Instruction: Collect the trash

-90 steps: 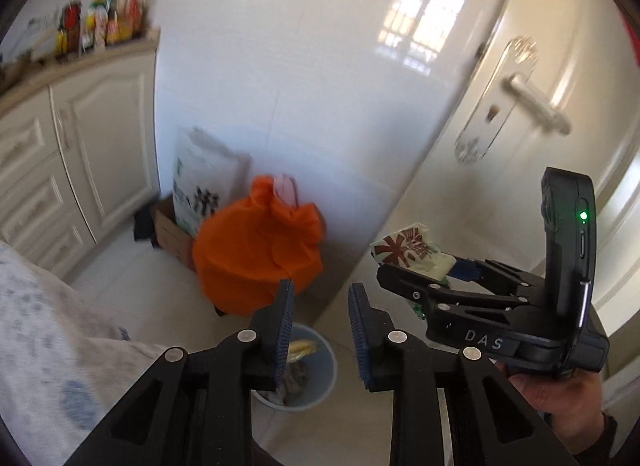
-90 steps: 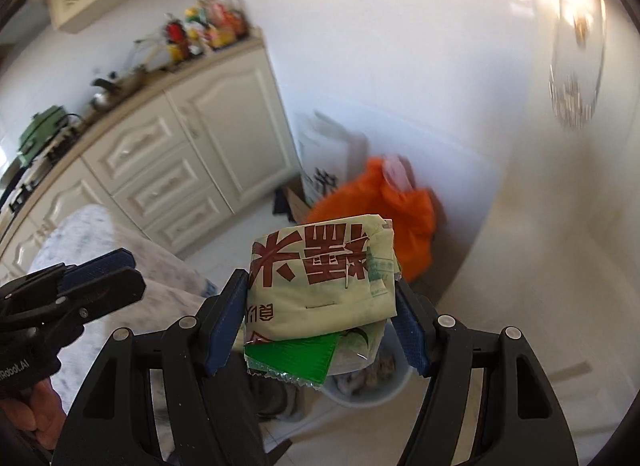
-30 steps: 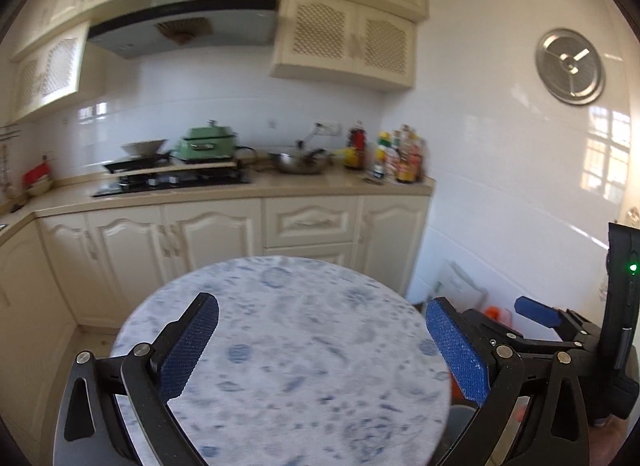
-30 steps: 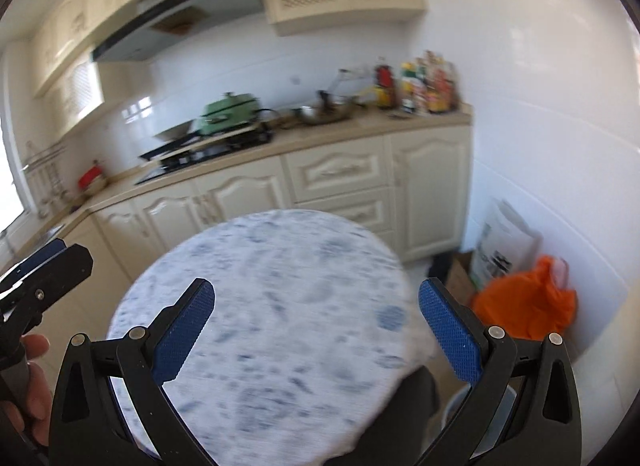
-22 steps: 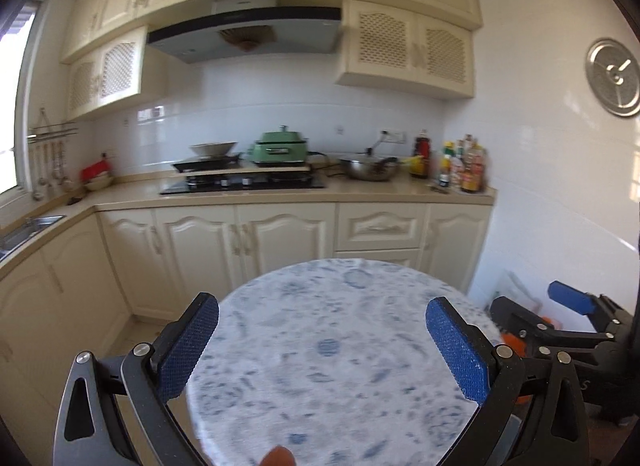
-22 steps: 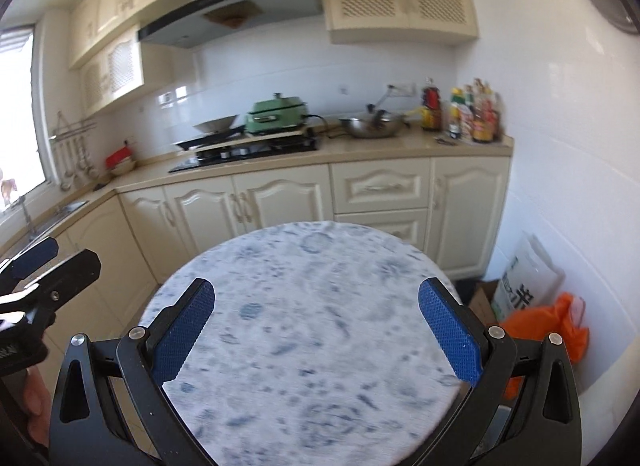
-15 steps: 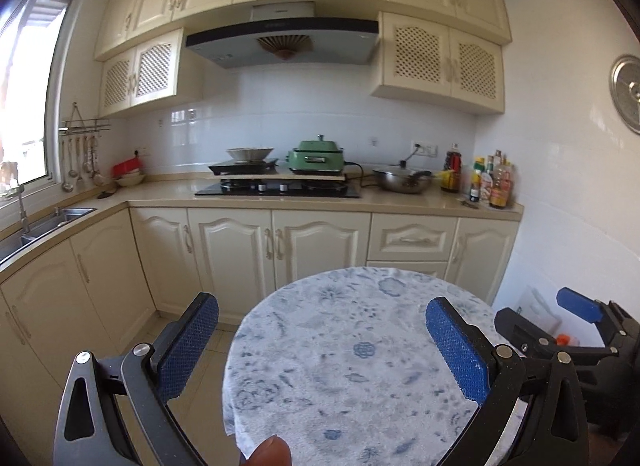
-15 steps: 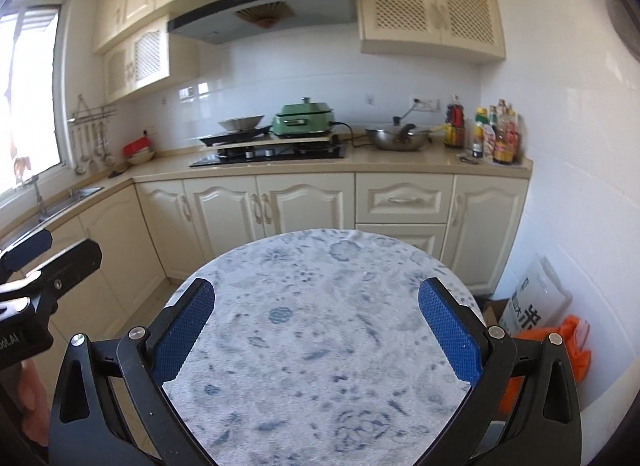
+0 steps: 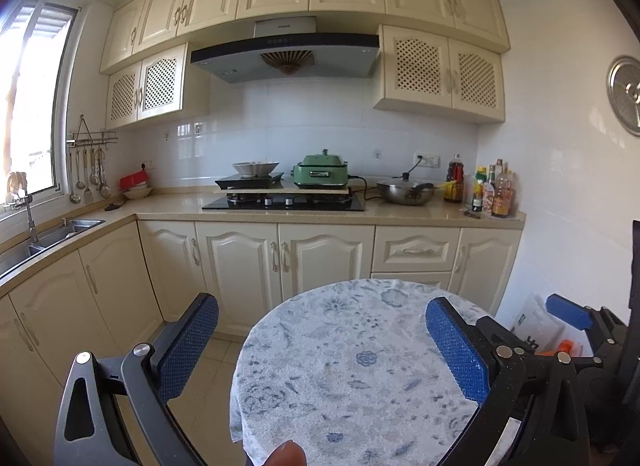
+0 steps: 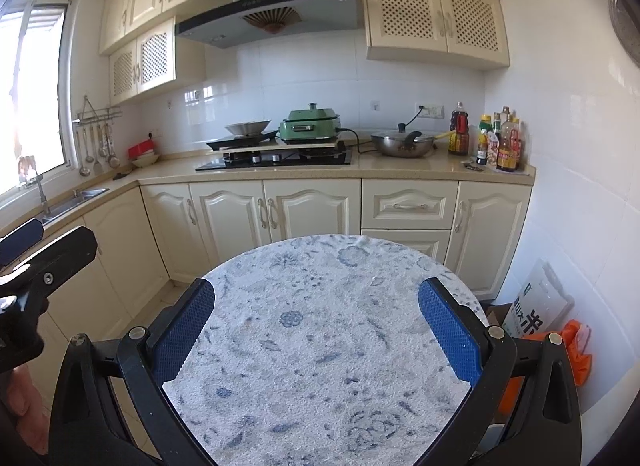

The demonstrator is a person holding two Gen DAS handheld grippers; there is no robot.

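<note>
My left gripper (image 9: 320, 342) is open wide and empty, held above a round table with a white and blue flowered cloth (image 9: 340, 378). My right gripper (image 10: 316, 330) is also open wide and empty above the same table (image 10: 320, 346). The right gripper shows at the right edge of the left wrist view (image 9: 576, 326); the left one shows at the left edge of the right wrist view (image 10: 36, 258). No trash shows on the cloth. The waste bin is hidden below the table's right edge.
An orange bag (image 10: 576, 350) and a white printed sack (image 10: 532, 306) stand on the floor by the right wall. Cream cabinets (image 10: 304, 209) and a worktop with a hob (image 10: 276, 157), a green cooker (image 10: 310, 121), a wok and bottles (image 10: 500, 141) run behind; a sink (image 10: 76, 195) sits left.
Three seconds ago my right gripper held snack wrappers over the bin; now both grippers are open and empty. Both views have swung up and left from the floor corner to the table and kitchen.
</note>
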